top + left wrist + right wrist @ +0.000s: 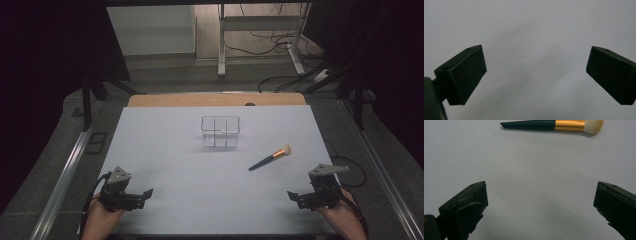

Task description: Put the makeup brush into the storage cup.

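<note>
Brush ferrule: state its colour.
Gold, between dark handle and pale bristles on the brush ferrule; clearest in the right gripper view.

Both hands are gripping black hardware: the left gripper and right gripper are each wearing a grey three-cornered plate, trailing black cable, showing blocky matte-black jaws.

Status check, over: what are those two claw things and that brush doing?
Left gripper, right gripper: open, empty. Makeup brush flat on table, beside clear organizer. Nothing between.
</note>
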{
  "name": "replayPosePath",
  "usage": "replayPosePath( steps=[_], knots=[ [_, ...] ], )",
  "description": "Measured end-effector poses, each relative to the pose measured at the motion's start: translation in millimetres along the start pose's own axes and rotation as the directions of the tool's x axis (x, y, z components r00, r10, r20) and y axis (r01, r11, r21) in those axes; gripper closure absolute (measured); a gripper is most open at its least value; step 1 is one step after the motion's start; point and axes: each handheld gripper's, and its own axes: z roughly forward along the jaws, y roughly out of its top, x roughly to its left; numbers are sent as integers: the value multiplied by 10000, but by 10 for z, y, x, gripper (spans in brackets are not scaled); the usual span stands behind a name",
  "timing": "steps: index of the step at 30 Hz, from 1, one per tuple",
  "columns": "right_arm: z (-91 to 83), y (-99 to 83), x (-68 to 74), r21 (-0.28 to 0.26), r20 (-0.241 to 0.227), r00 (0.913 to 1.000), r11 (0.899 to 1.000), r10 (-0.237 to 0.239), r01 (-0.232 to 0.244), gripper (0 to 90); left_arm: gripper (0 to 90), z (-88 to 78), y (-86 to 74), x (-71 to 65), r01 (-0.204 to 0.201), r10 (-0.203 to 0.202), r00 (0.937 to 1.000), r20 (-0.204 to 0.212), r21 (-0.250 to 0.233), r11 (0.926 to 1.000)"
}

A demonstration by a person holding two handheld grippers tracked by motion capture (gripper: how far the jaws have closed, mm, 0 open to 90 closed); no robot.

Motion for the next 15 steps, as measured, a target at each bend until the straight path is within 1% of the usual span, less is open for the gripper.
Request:
replayPosePath(
  steps=[4, 6, 9, 15],
  knots=[
    [-1, 10, -9, -24, 13, 10000, 10000, -22, 22, 0, 28, 3, -4, -1, -91, 91, 9999, -59, -33, 10000],
    [0, 13, -12, 5, 32, 10000, 10000, -6, 6, 0, 28, 3, -4, 0, -80, 79, 10000, -45, -46, 10000],
    [2, 19, -5, 50, 55, 9999, 9999, -107, 107, 0, 28, 2, -4, 1, -63, 63, 10000, -30, -46, 10000],
    [-9, 42, 18, 15, 111, 9997, 9998, -197, 197, 0, 29, -1, 1, -5, -73, 72, 10000, -19, -47, 10000]
  ],
)
